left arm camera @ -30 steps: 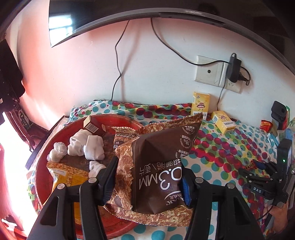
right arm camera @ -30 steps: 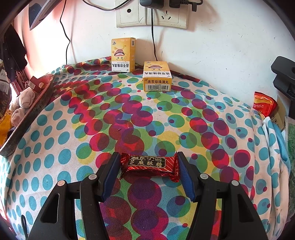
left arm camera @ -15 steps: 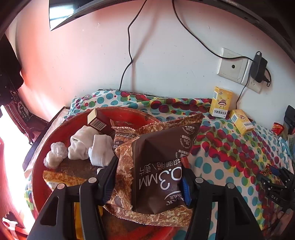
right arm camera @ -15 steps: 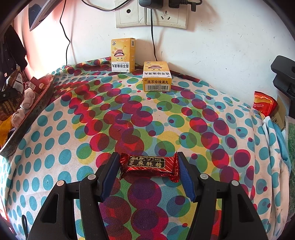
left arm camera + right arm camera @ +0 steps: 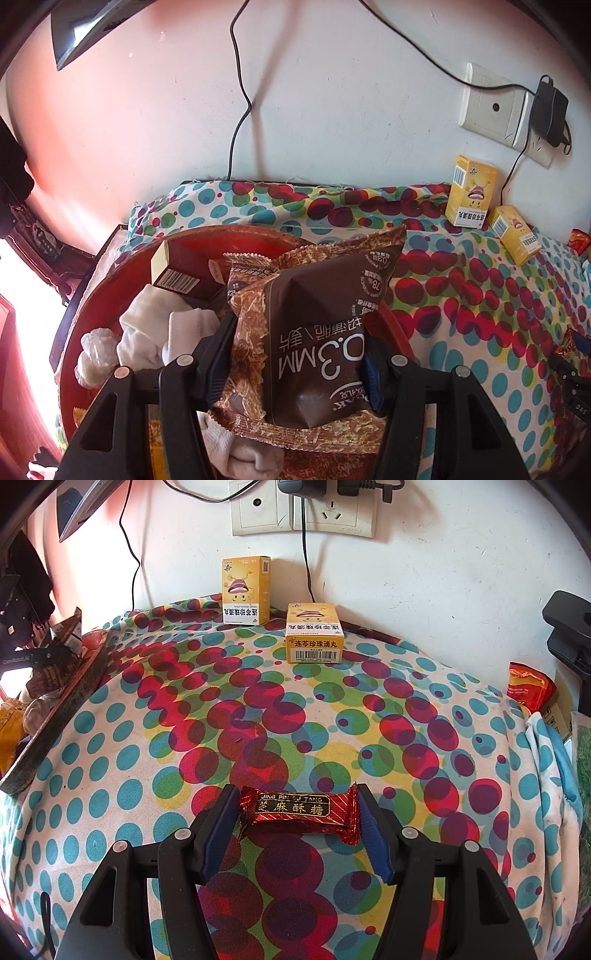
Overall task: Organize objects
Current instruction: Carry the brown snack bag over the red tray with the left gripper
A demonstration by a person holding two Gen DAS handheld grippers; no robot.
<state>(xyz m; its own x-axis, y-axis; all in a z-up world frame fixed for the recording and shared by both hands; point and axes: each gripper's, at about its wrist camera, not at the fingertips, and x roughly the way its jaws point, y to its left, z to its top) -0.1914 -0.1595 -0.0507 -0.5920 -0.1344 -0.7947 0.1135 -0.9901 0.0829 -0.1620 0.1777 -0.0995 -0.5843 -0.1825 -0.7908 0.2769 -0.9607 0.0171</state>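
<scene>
Left wrist view: the left gripper point(image 5: 295, 354) is reaching forward above the red tray point(image 5: 258, 236), its jaws clenching the sides of a brown snack packet point(image 5: 317, 332) and holding it over the tray's contents. Behind and to the left of the packet, white rolled socks point(image 5: 159, 332) and a brown carton point(image 5: 177, 273) are lying in the tray. Farther right, two yellow boxes point(image 5: 471, 192) are sitting on the dotted cloth point(image 5: 461, 295) against the wall.

Right wrist view: the right gripper point(image 5: 297, 819) is pointing level across the cloth, low over it, its jaws gripping a red candy point(image 5: 295, 808) by its two crimped ends. Whether the candy is touching the cloth cannot be told. The tray's edge point(image 5: 55, 716) is showing at far left.
</scene>
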